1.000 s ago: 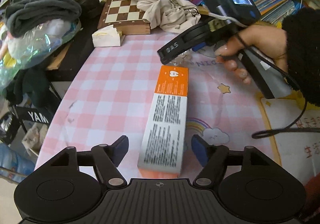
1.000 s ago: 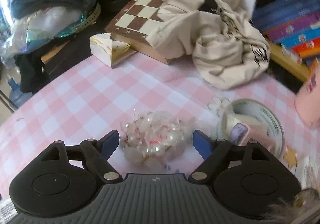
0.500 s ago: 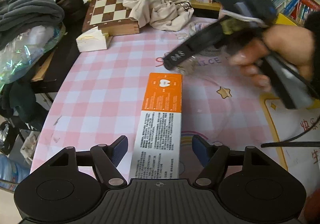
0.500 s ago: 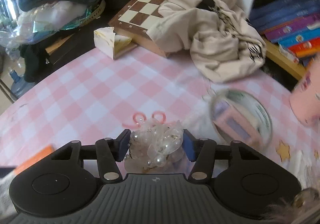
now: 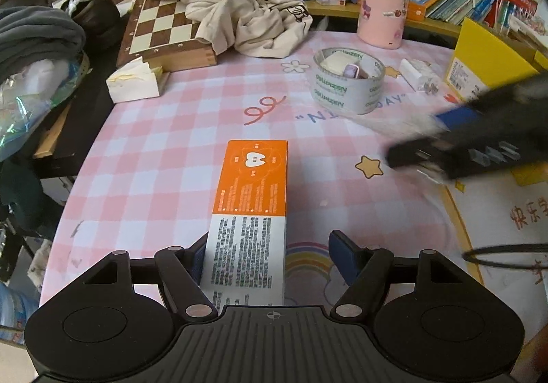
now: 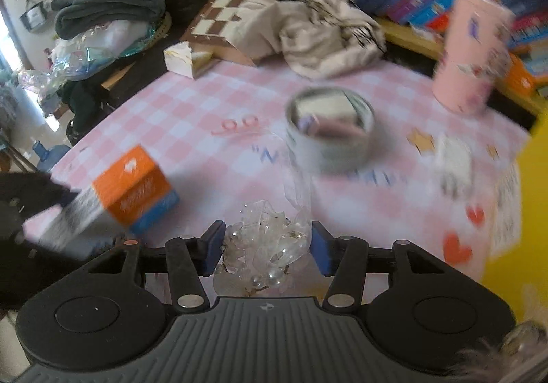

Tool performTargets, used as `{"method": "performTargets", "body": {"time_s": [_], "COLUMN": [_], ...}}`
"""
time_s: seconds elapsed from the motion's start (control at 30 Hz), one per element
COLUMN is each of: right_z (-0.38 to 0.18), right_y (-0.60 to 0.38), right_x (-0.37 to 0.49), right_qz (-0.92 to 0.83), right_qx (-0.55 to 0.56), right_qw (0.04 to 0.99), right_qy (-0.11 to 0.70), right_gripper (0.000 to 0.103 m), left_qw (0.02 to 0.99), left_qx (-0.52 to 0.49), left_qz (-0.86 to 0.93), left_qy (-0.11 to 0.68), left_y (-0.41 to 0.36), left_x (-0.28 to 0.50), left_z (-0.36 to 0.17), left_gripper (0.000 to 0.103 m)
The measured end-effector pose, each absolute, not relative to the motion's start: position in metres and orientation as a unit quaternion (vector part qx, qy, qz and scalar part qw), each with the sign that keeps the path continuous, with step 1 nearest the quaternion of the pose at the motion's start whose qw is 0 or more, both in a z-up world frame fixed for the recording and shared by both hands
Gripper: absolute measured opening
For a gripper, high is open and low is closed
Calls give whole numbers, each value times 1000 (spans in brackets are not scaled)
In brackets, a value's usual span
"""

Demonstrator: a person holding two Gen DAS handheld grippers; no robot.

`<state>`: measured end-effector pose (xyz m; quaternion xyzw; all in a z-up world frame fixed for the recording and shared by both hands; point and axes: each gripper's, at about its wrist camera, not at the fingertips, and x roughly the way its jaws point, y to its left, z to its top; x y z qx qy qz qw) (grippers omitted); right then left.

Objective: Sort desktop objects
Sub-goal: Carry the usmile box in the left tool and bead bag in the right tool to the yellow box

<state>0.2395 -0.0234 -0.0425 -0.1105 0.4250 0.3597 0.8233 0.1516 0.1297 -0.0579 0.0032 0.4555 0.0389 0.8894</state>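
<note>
Sorting is at an early stage, judging by the spread of loose items across the pink checked tablecloth [image 5: 164, 150]. Right gripper [image 6: 265, 244] is pinched onto the clear pearl-and-ribbon ornament [image 6: 267, 242], pads pressing both sides, and holds it clear of the cloth. Left gripper [image 5: 263, 254] stands spread astride the near end of the orange-and-white box [image 5: 251, 211], which lies flat and runs forward from between the fingers; the left pad sits close against it, the right pad well apart, so no grip is made. Ahead and to the right of that gripper remain a tape roll [image 5: 347, 85] and a pink cup [image 5: 383, 2], unsorted. Against one second earlier: the right jaws then stood wide around the ornament on the cloth, and now carry it away rightward; the left gripper has crept slightly forward over the box.
</note>
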Motion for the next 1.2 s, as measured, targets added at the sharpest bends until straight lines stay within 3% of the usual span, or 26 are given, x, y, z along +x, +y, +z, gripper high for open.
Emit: {"method": "performTargets", "body": {"time_s": [0.37,0.4,0.5,0.83,1.2], "right_z": [-47,-47,-48,-29,-8], "right_y": [-68,-69,-71,-83,-100], "right_x": [203,202,199,183,142], "right_qz": [329,327,322,313,281], "right_qx": [-88,-88,-85,-55,-38], "right_qw": [821,820,820,833,852], "right_qy": [459,461,465,454,439], "right_gripper": [51,51,51,51,51], "left_qw": [884,884,886,882,892], "left_qx": [-3,-4,-8,-105,-124], "left_qz": [36,35,32,5,-42], "left_qy": [466,465,463,459,433], "left_y": [133,133,136,144,130], "left_x": [156,156,155,134,100], "left_z": [-67,-67,-64,-45,-21], "left_gripper": [70,67,38,38,38]}}
